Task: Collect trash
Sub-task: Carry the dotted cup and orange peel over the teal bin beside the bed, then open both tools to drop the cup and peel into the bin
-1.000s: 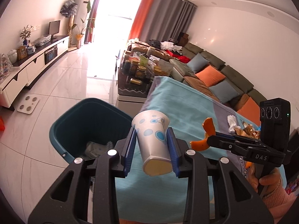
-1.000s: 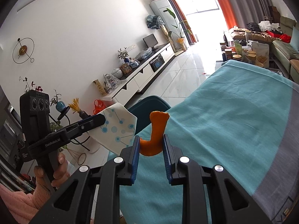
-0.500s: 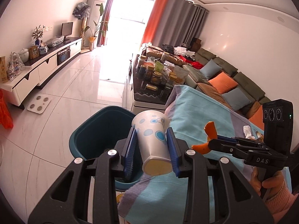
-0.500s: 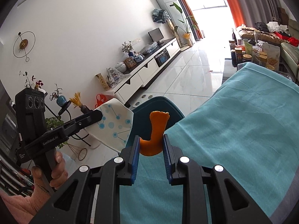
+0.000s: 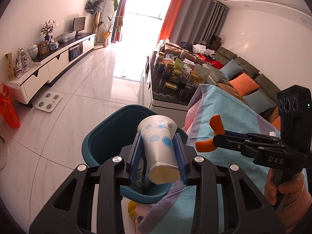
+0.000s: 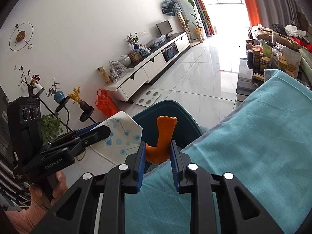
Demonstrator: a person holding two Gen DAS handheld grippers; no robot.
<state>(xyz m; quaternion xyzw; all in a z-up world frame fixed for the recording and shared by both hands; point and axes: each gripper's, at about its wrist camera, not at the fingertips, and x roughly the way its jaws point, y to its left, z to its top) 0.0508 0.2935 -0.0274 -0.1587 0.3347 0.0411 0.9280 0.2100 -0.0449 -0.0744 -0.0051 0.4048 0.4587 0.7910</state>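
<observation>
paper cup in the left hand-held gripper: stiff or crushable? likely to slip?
Probably crushable: the paper cup looks flattened at its base between the left hand-held gripper pads. Likely very light, thin-walled and apparently empty. Slip seems unlikely while squeezed, though its taper could let it slide out toward the teal bin below.

We see a home living room: a long grey-green sectional sofa [image 5: 245, 68] with orange and blue cushions, a low white TV cabinet [image 5: 54, 64] carrying a small black screen [image 5: 79, 22], orange and grey floor-length curtains [image 5: 195, 17], and glossy white marble-look floor tiles [image 5: 87, 89].
</observation>
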